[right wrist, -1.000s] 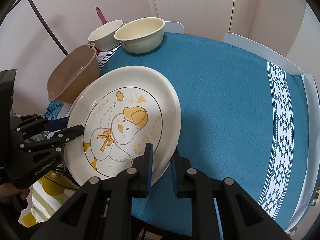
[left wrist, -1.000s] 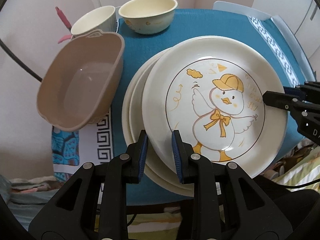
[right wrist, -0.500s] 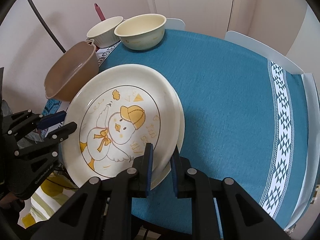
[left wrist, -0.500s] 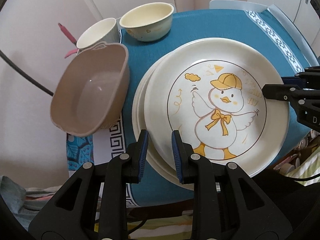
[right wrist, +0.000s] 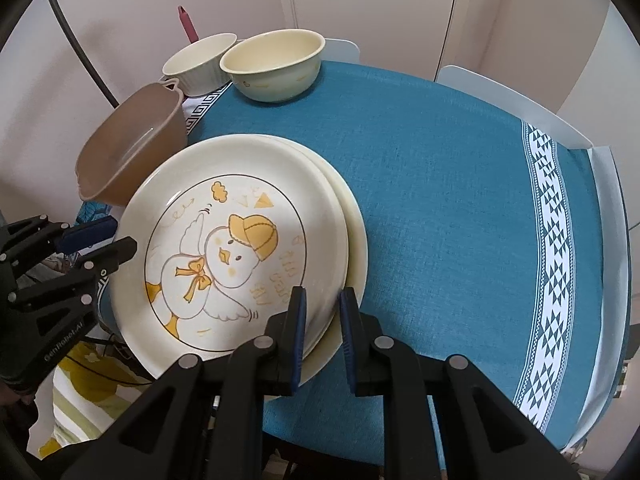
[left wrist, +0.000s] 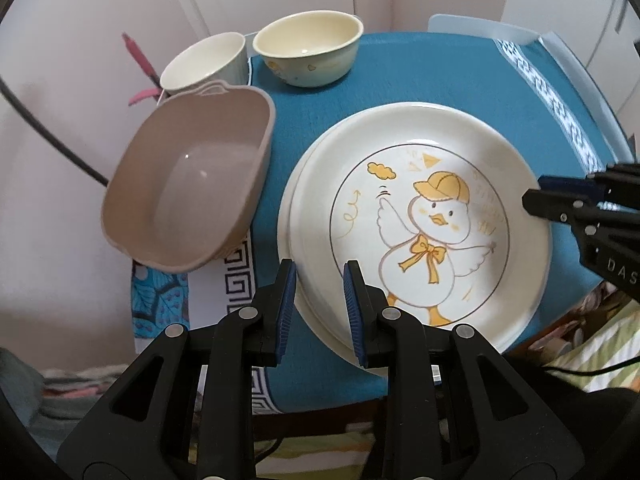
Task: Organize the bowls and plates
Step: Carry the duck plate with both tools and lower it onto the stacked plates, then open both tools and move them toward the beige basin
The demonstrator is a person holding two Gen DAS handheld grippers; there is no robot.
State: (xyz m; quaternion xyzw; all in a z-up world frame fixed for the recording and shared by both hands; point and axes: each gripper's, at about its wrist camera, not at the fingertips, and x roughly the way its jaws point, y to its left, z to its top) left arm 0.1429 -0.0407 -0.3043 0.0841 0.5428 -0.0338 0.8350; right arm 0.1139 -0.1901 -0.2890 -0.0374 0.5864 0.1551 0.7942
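A cream plate with a yellow duck drawing [left wrist: 420, 236] [right wrist: 232, 248] lies on top of a stack of plain cream plates [left wrist: 298, 216] [right wrist: 354, 240] on the blue tablecloth. My left gripper [left wrist: 320, 300] straddles the stack's near left rim, its jaws slightly apart. My right gripper [right wrist: 322, 324] straddles the opposite rim, its jaws slightly apart too; it also shows in the left wrist view [left wrist: 560, 196]. A cream bowl [left wrist: 308, 50] [right wrist: 274, 64] and a white ribbed bowl [left wrist: 204, 64] [right wrist: 200, 62] stand at the table's far left. A brown plastic tub [left wrist: 188, 188] [right wrist: 132, 148] sits beside the plates.
The round table [right wrist: 460, 200] has a white patterned border at its right. A white chair back [right wrist: 512, 104] stands behind it. A pink handle [right wrist: 187, 24] and a black cable [left wrist: 44, 128] are by the wall. Striped bedding [left wrist: 592, 344] lies below the table edge.
The duck plate has come down from a tilted hold and now lies flat on the stack. Both grippers have drawn back a little along the rims.
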